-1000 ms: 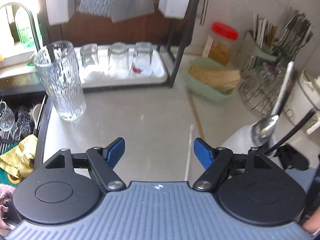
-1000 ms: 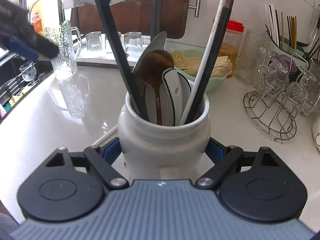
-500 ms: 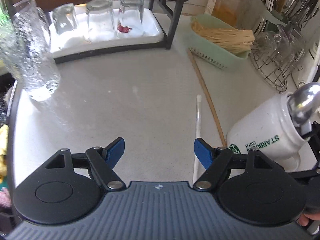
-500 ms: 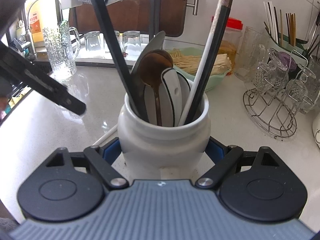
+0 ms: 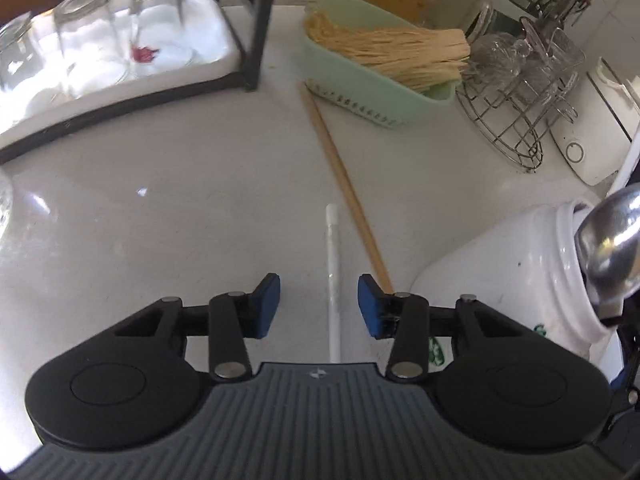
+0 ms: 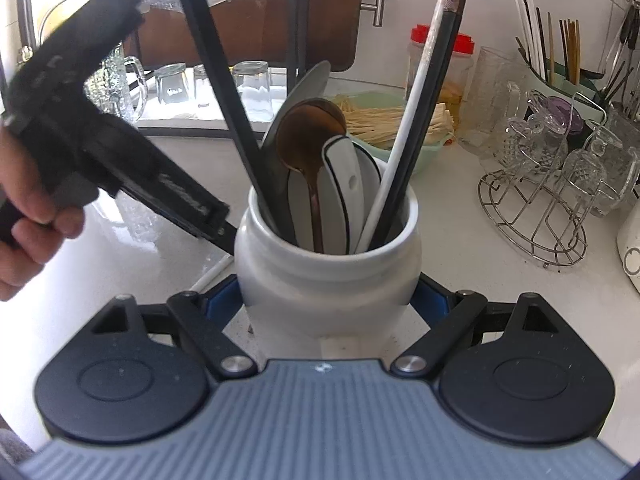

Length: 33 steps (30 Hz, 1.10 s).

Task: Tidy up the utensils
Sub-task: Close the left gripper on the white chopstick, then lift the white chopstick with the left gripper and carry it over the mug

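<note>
A white chopstick [image 5: 333, 264] lies on the pale counter between the blue pads of my left gripper [image 5: 319, 306], whose jaws are closing and do not touch it. Just right of it lies a wooden chopstick [image 5: 344, 184] at a slant. My right gripper [image 6: 327, 298] is shut on a white ceramic jar [image 6: 328, 280], which holds black chopsticks, a white chopstick, a brown spoon [image 6: 310, 140] and white spoons. The same jar [image 5: 500, 264] stands right of the left gripper, with a metal spoon [image 5: 612, 236] sticking out. A hand [image 6: 32, 216] holds the left tool beside the jar.
A green basket [image 5: 380, 92] of thin sticks stands behind the chopsticks. Behind left, upturned glasses rest on a white tray [image 5: 208, 40] beside a black rack post [image 5: 256, 40]. At the right are a wire stand [image 5: 516, 120] with glass cups and a white appliance [image 5: 592, 140].
My left gripper has come down and forward over the counter until the white chopstick lies between its pads, and its jaws have narrowed. The right gripper and jar have stayed put.
</note>
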Each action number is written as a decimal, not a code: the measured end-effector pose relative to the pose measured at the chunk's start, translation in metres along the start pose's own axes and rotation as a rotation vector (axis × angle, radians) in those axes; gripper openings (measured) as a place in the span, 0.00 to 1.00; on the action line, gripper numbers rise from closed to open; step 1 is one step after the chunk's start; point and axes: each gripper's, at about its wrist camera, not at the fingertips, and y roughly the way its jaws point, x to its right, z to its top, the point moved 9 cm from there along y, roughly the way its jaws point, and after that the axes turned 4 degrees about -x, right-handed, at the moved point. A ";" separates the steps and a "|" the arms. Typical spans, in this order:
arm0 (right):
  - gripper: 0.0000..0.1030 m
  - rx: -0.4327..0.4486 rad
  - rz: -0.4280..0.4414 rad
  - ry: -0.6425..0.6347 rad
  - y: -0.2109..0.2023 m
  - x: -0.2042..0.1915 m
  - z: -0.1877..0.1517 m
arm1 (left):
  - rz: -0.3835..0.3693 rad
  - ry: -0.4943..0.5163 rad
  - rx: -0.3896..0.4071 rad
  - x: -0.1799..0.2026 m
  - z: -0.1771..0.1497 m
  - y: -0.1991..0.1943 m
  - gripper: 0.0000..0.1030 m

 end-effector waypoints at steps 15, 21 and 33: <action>0.88 -0.004 0.002 0.023 -0.002 0.001 -0.001 | 0.135 0.165 0.010 0.014 0.018 0.014 0.28; 0.88 0.003 0.000 0.027 -0.002 0.000 -0.001 | 0.166 0.189 0.022 0.019 0.022 0.016 0.09; 0.88 -0.004 0.019 0.006 -0.002 0.000 -0.001 | 0.148 0.096 0.058 0.013 0.018 -0.008 0.07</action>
